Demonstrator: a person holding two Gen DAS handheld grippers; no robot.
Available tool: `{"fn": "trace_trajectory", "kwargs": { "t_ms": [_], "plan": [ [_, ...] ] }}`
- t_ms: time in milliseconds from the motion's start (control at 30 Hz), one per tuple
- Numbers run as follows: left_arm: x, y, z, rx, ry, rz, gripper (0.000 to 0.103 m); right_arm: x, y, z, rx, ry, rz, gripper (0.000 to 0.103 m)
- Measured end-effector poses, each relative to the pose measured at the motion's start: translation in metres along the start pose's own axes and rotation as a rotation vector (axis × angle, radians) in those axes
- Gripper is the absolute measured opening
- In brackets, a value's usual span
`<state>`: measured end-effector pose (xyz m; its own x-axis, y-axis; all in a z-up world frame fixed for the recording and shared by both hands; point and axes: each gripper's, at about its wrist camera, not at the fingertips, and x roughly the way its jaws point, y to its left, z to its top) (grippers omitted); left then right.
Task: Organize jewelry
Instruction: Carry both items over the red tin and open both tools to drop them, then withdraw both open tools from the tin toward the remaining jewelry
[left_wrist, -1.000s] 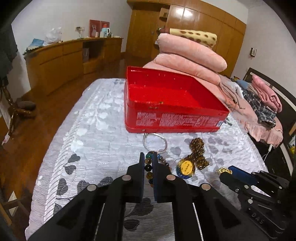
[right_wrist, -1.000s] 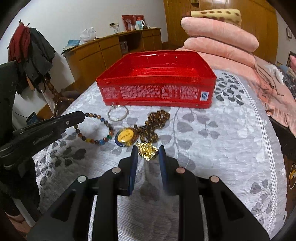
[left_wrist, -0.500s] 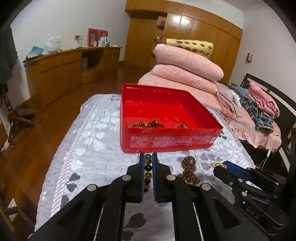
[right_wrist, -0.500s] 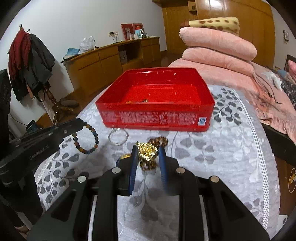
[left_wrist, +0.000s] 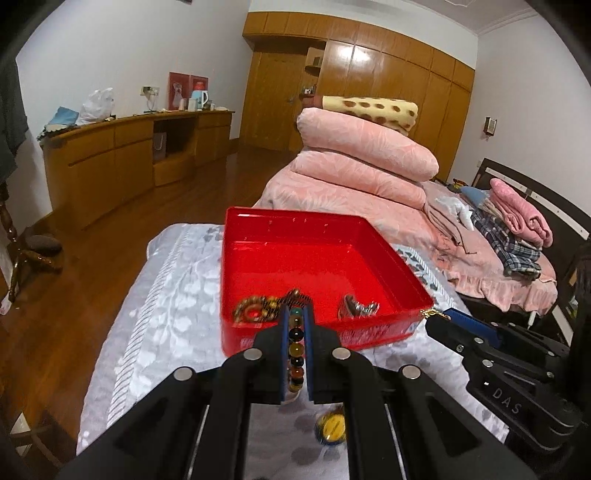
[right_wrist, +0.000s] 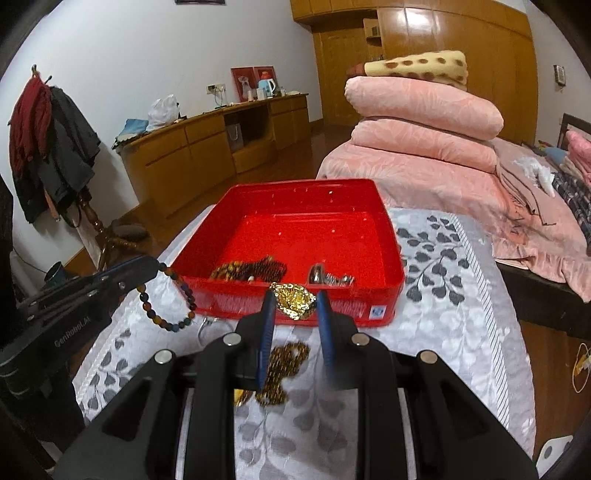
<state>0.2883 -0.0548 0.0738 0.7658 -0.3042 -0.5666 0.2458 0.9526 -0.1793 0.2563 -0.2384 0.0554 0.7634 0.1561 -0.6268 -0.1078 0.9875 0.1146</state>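
Beads of a bracelet (left_wrist: 296, 349) sit in a column between the pads of the left gripper (left_wrist: 296, 314), whose jaws are closed tight on the string. In the right wrist view the rest of the bracelet (right_wrist: 168, 291) hangs as a loop below that gripper's tip, in the air beside the near left corner of the tin (right_wrist: 380, 214). The right gripper (right_wrist: 293, 297) has its jaws nearly closed on a gold ornament (right_wrist: 293, 298), which is pinched at the fingertips and held just in front of the tin's near wall.

The red tin stands open on a grey cloth (right_wrist: 443, 295) with a leaf pattern. Inside it, against the near wall, lie a brown bead strand (right_wrist: 251, 270) and a silver piece (right_wrist: 328, 277). On the cloth below the right gripper lie a brown chain (right_wrist: 282, 363) and part of a metal ring (right_wrist: 205, 328); a yellow-and-blue pendant (left_wrist: 331, 428) shows under the left gripper. Behind the tin, pink quilts (right_wrist: 421, 110) are stacked on a bed, with a spotted blanket (right_wrist: 417, 68) on top.
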Motion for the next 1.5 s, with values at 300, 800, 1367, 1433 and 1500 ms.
{"fn": "trace_trajectory", "kwargs": {
  "t_ms": [300, 800, 1367, 1433, 1500],
  "plan": [
    [0.02, -0.003, 0.037, -0.019, -0.048, -0.025, 0.008, 0.028, -0.009, 0.029, 0.013, 0.003, -0.011, 0.022],
    [0.089, 0.013, 0.038, -0.047, 0.057, 0.05, 0.028, 0.085, -0.029, 0.044, 0.06, 0.043, -0.067, 0.046],
    [0.042, 0.02, -0.006, -0.031, 0.028, 0.099, 0.05, 0.047, -0.023, -0.007, 0.085, 0.005, -0.096, 0.048],
    [0.038, 0.021, -0.016, -0.033, 0.042, 0.097, 0.051, 0.037, -0.022, -0.015, 0.091, -0.002, -0.085, 0.048],
    [0.031, 0.022, -0.026, -0.037, 0.05, 0.092, 0.052, 0.029, -0.02, -0.023, 0.086, -0.006, -0.086, 0.048]
  ]
}}
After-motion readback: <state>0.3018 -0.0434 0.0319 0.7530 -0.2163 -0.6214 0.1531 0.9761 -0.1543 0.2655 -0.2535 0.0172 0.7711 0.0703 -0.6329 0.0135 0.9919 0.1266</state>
